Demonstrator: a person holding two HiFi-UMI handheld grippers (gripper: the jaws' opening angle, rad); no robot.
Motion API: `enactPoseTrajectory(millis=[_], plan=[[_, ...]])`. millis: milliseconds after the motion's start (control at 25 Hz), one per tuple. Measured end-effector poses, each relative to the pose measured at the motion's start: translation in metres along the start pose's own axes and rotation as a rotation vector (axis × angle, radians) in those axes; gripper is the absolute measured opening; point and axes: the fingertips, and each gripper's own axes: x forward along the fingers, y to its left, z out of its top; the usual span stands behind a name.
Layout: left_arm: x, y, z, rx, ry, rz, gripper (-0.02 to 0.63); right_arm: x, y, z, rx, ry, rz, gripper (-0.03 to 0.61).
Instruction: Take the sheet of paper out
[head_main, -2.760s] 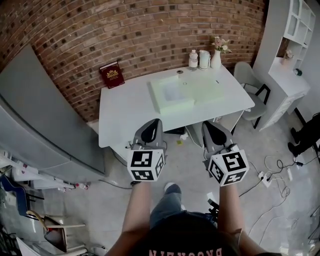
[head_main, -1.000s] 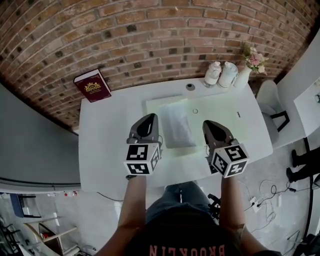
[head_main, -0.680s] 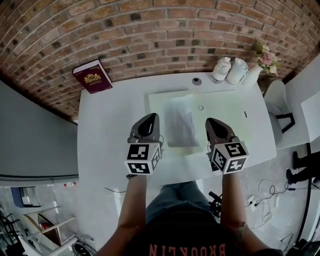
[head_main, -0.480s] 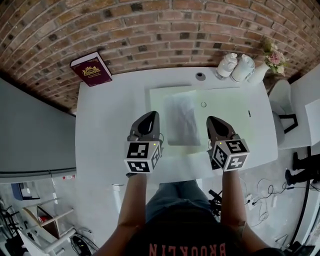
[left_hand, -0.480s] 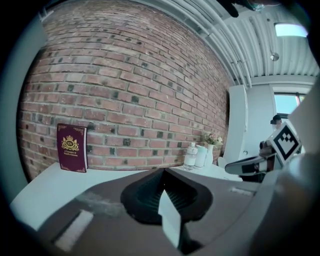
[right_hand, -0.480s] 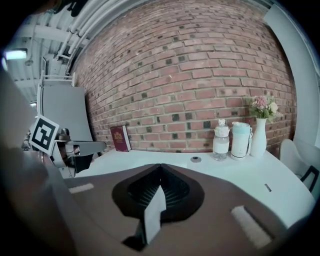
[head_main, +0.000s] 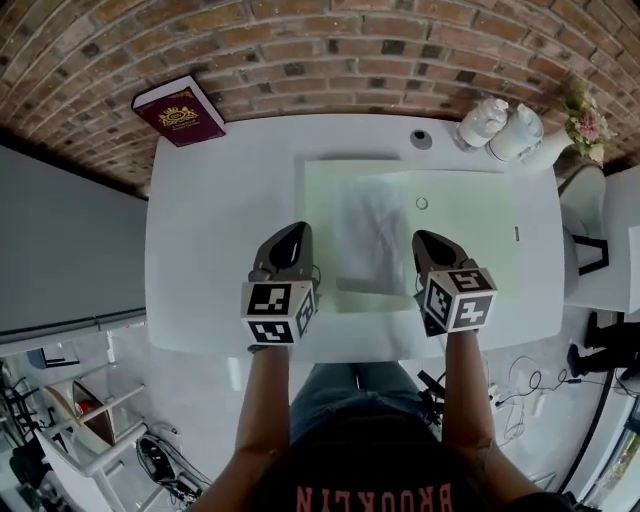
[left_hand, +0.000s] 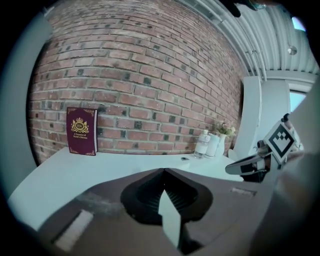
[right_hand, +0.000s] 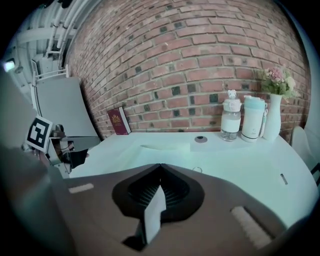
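A whitish, crinkled sheet of paper (head_main: 366, 238) lies on a pale green mat (head_main: 460, 235) in the middle of the white table (head_main: 215, 230). My left gripper (head_main: 290, 230) hovers over the table just left of the mat's near left corner, jaws together and empty. On the mat's near edge, right of the sheet, my right gripper (head_main: 428, 236) is also shut and empty. Closed tips show in the left gripper view (left_hand: 163, 170) and the right gripper view (right_hand: 160, 165). Neither gripper touches the sheet.
A dark red book (head_main: 178, 110) leans on the brick wall at the back left. A bottle (head_main: 483, 120), a white jug (head_main: 521, 130) and a flower vase (head_main: 580, 125) stand at the back right. A round cap (head_main: 421, 139) and a small ring (head_main: 422, 203) lie nearby.
Both grippers have sunk toward the table and the person has come up to its front edge. Their jaws stayed shut and the sheet has not moved.
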Motion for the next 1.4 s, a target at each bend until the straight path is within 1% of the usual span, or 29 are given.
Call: enactPoseTrajectory(millis=[160, 360, 400, 640, 880, 1040, 1240, 1280, 1400], plan=[[0.006, 0.016, -0.003, -0.012, 0.030, 0.039, -0.003, 0.021, -0.001, -0.009, 0.014, 0.112, 0.035, 0.003], [0.009, 0.034, -0.008, -0.044, 0.058, 0.083, -0.003, 0.044, -0.008, -0.021, 0.011, 0.227, 0.021, 0.007], [0.010, 0.037, -0.010, -0.051, 0.063, 0.092, -0.003, 0.049, -0.009, -0.023, 0.012, 0.246, 0.023, 0.049], [0.017, 0.053, -0.024, -0.095, 0.093, 0.131, -0.003, 0.071, -0.017, -0.046, 0.022, 0.374, 0.021, 0.133], [0.023, 0.061, -0.034, -0.118, 0.121, 0.153, -0.003, 0.081, -0.018, -0.074, 0.049, 0.530, 0.036, 0.133], [0.022, 0.065, -0.041, -0.124, 0.137, 0.165, -0.003, 0.087, -0.020, -0.086, 0.033, 0.606, -0.009, 0.133], [0.017, 0.073, -0.046, -0.136, 0.144, 0.186, -0.003, 0.087, -0.027, -0.087, -0.015, 0.630, -0.080, 0.074], [0.017, 0.074, -0.046, -0.137, 0.144, 0.188, -0.003, 0.087, -0.028, -0.087, -0.013, 0.627, -0.087, 0.061], [0.015, 0.075, -0.046, -0.139, 0.141, 0.189, -0.003, 0.087, -0.030, -0.086, 0.022, 0.615, -0.084, 0.052]])
